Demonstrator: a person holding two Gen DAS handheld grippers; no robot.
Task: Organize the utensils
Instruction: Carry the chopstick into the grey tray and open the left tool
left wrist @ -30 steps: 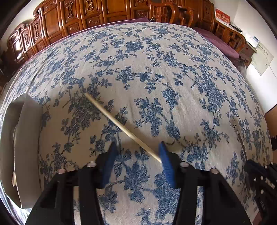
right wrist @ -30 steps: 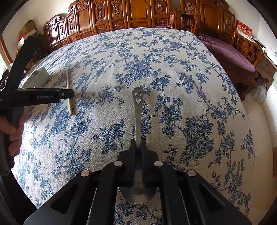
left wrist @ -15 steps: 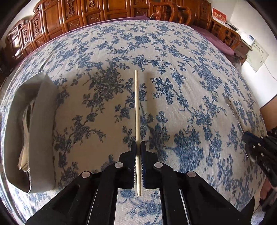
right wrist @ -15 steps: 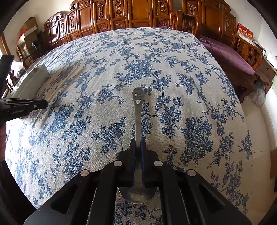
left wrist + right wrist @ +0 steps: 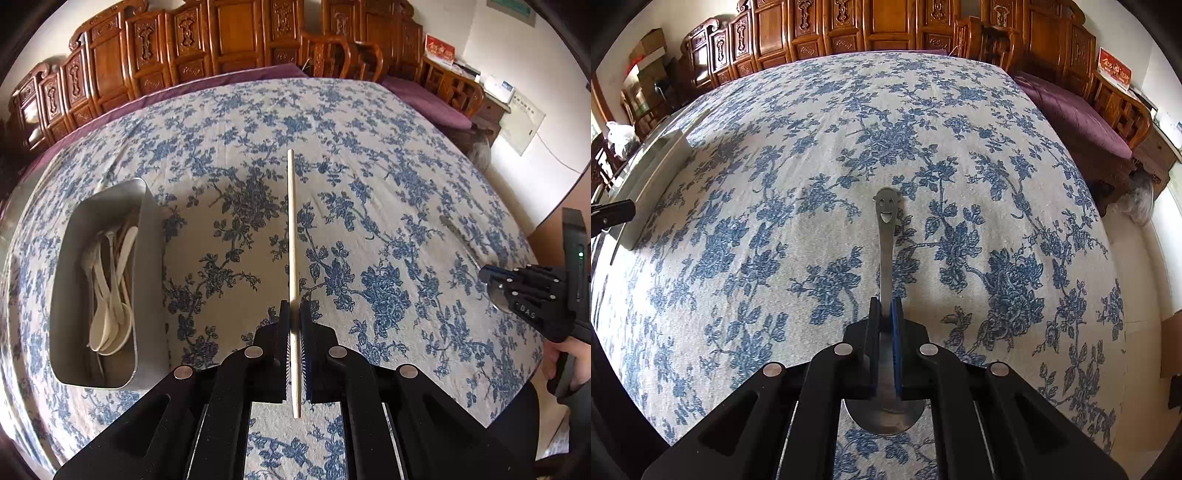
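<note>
My left gripper [image 5: 294, 308] is shut on a pale wooden chopstick [image 5: 291, 229], which points straight away from me above the flowered tablecloth. To its left stands a metal tray [image 5: 147, 280] with several white spoons [image 5: 110, 291] inside. My right gripper [image 5: 885, 306] is shut on a metal spoon [image 5: 886, 236] with a smiling face on its handle end; the bowl shows beneath the fingers. In the left wrist view the right gripper [image 5: 487, 275] sits at the far right, held by a hand, with the spoon's handle [image 5: 458, 232] stretching out from it.
A blue-flowered tablecloth [image 5: 812, 155] covers the whole table. Carved wooden cabinets [image 5: 221, 48] and chairs line the far side. A purple cushioned bench [image 5: 1078, 114] runs along the right. The tray's side [image 5: 653, 173] shows at the left of the right wrist view.
My left gripper closed on the chopstick, lifted it off the cloth and swung it toward the tray, which now shows fully. The right gripper kept still with its spoon.
</note>
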